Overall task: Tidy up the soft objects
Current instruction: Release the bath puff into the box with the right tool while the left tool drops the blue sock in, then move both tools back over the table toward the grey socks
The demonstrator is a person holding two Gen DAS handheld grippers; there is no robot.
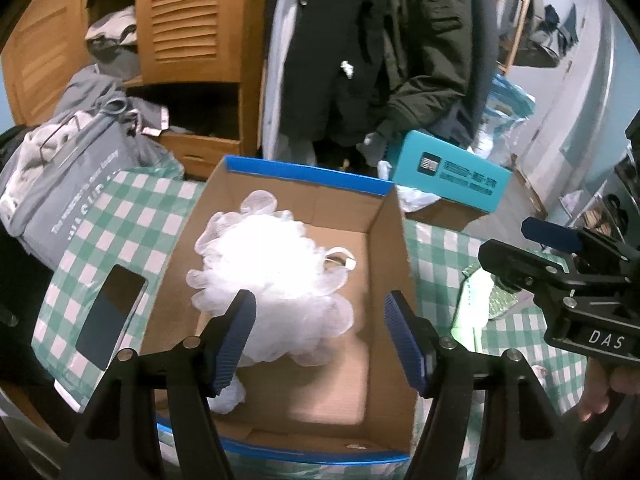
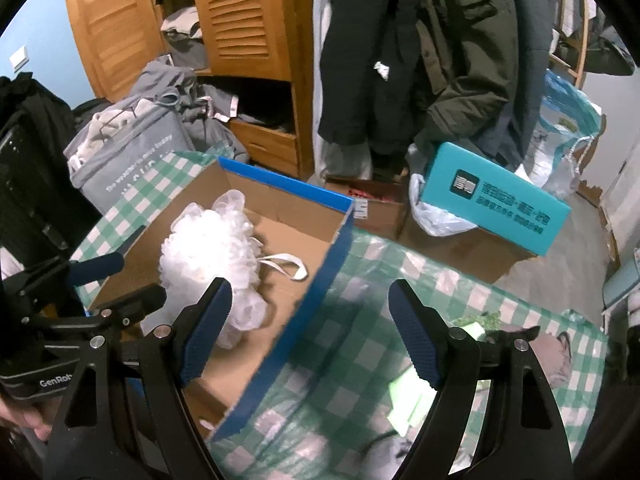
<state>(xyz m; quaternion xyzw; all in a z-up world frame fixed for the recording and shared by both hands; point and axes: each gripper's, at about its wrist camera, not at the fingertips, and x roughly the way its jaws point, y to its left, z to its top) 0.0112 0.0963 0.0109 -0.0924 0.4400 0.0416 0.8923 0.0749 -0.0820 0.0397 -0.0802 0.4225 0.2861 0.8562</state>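
Note:
A white mesh bath pouf [image 1: 276, 268] with a white cord loop lies inside an open cardboard box with a blue rim [image 1: 308, 174] on a green-and-white checked cloth [image 1: 116, 224]. My left gripper [image 1: 322, 340] hovers over the box, open, with its left pad in front of the pouf's near edge and nothing pressed between the pads. My right gripper [image 2: 312, 334] is open and empty above the box's right wall [image 2: 320, 300] and the cloth. In the right wrist view the pouf [image 2: 208, 248] sits at the box's left side. A pale green soft item [image 2: 408, 396] lies on the cloth under the right gripper.
A dark phone [image 1: 110, 316] lies on the cloth left of the box. A grey fabric bag [image 1: 68, 184] stands at the back left. A teal box [image 1: 452, 172], cardboard cartons, hanging coats [image 1: 400, 48] and a wooden wardrobe [image 1: 192, 20] fill the background.

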